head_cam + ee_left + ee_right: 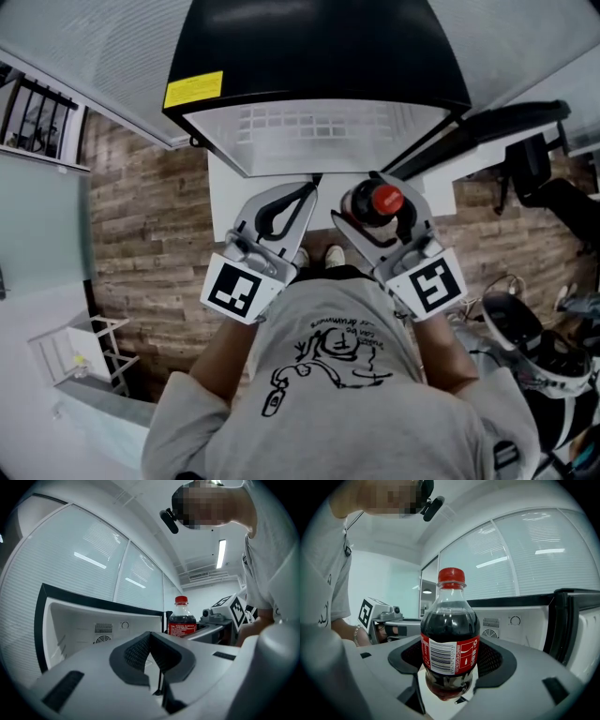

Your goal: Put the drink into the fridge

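A cola bottle with a red cap and red label stands upright between the jaws of my right gripper, which is shut on it. In the right gripper view the bottle fills the middle, pinched at its label by the gripper. The black mini fridge stands just ahead with its white inside exposed and its door swung out to the right. My left gripper is beside the bottle, shut on nothing, facing the fridge cavity. From there the bottle shows to the right.
The fridge rests on a white cabinet over a wood-plank floor. A white wire rack is at lower left. Black equipment and a helmet-like object crowd the right. Frosted glass walls flank the fridge.
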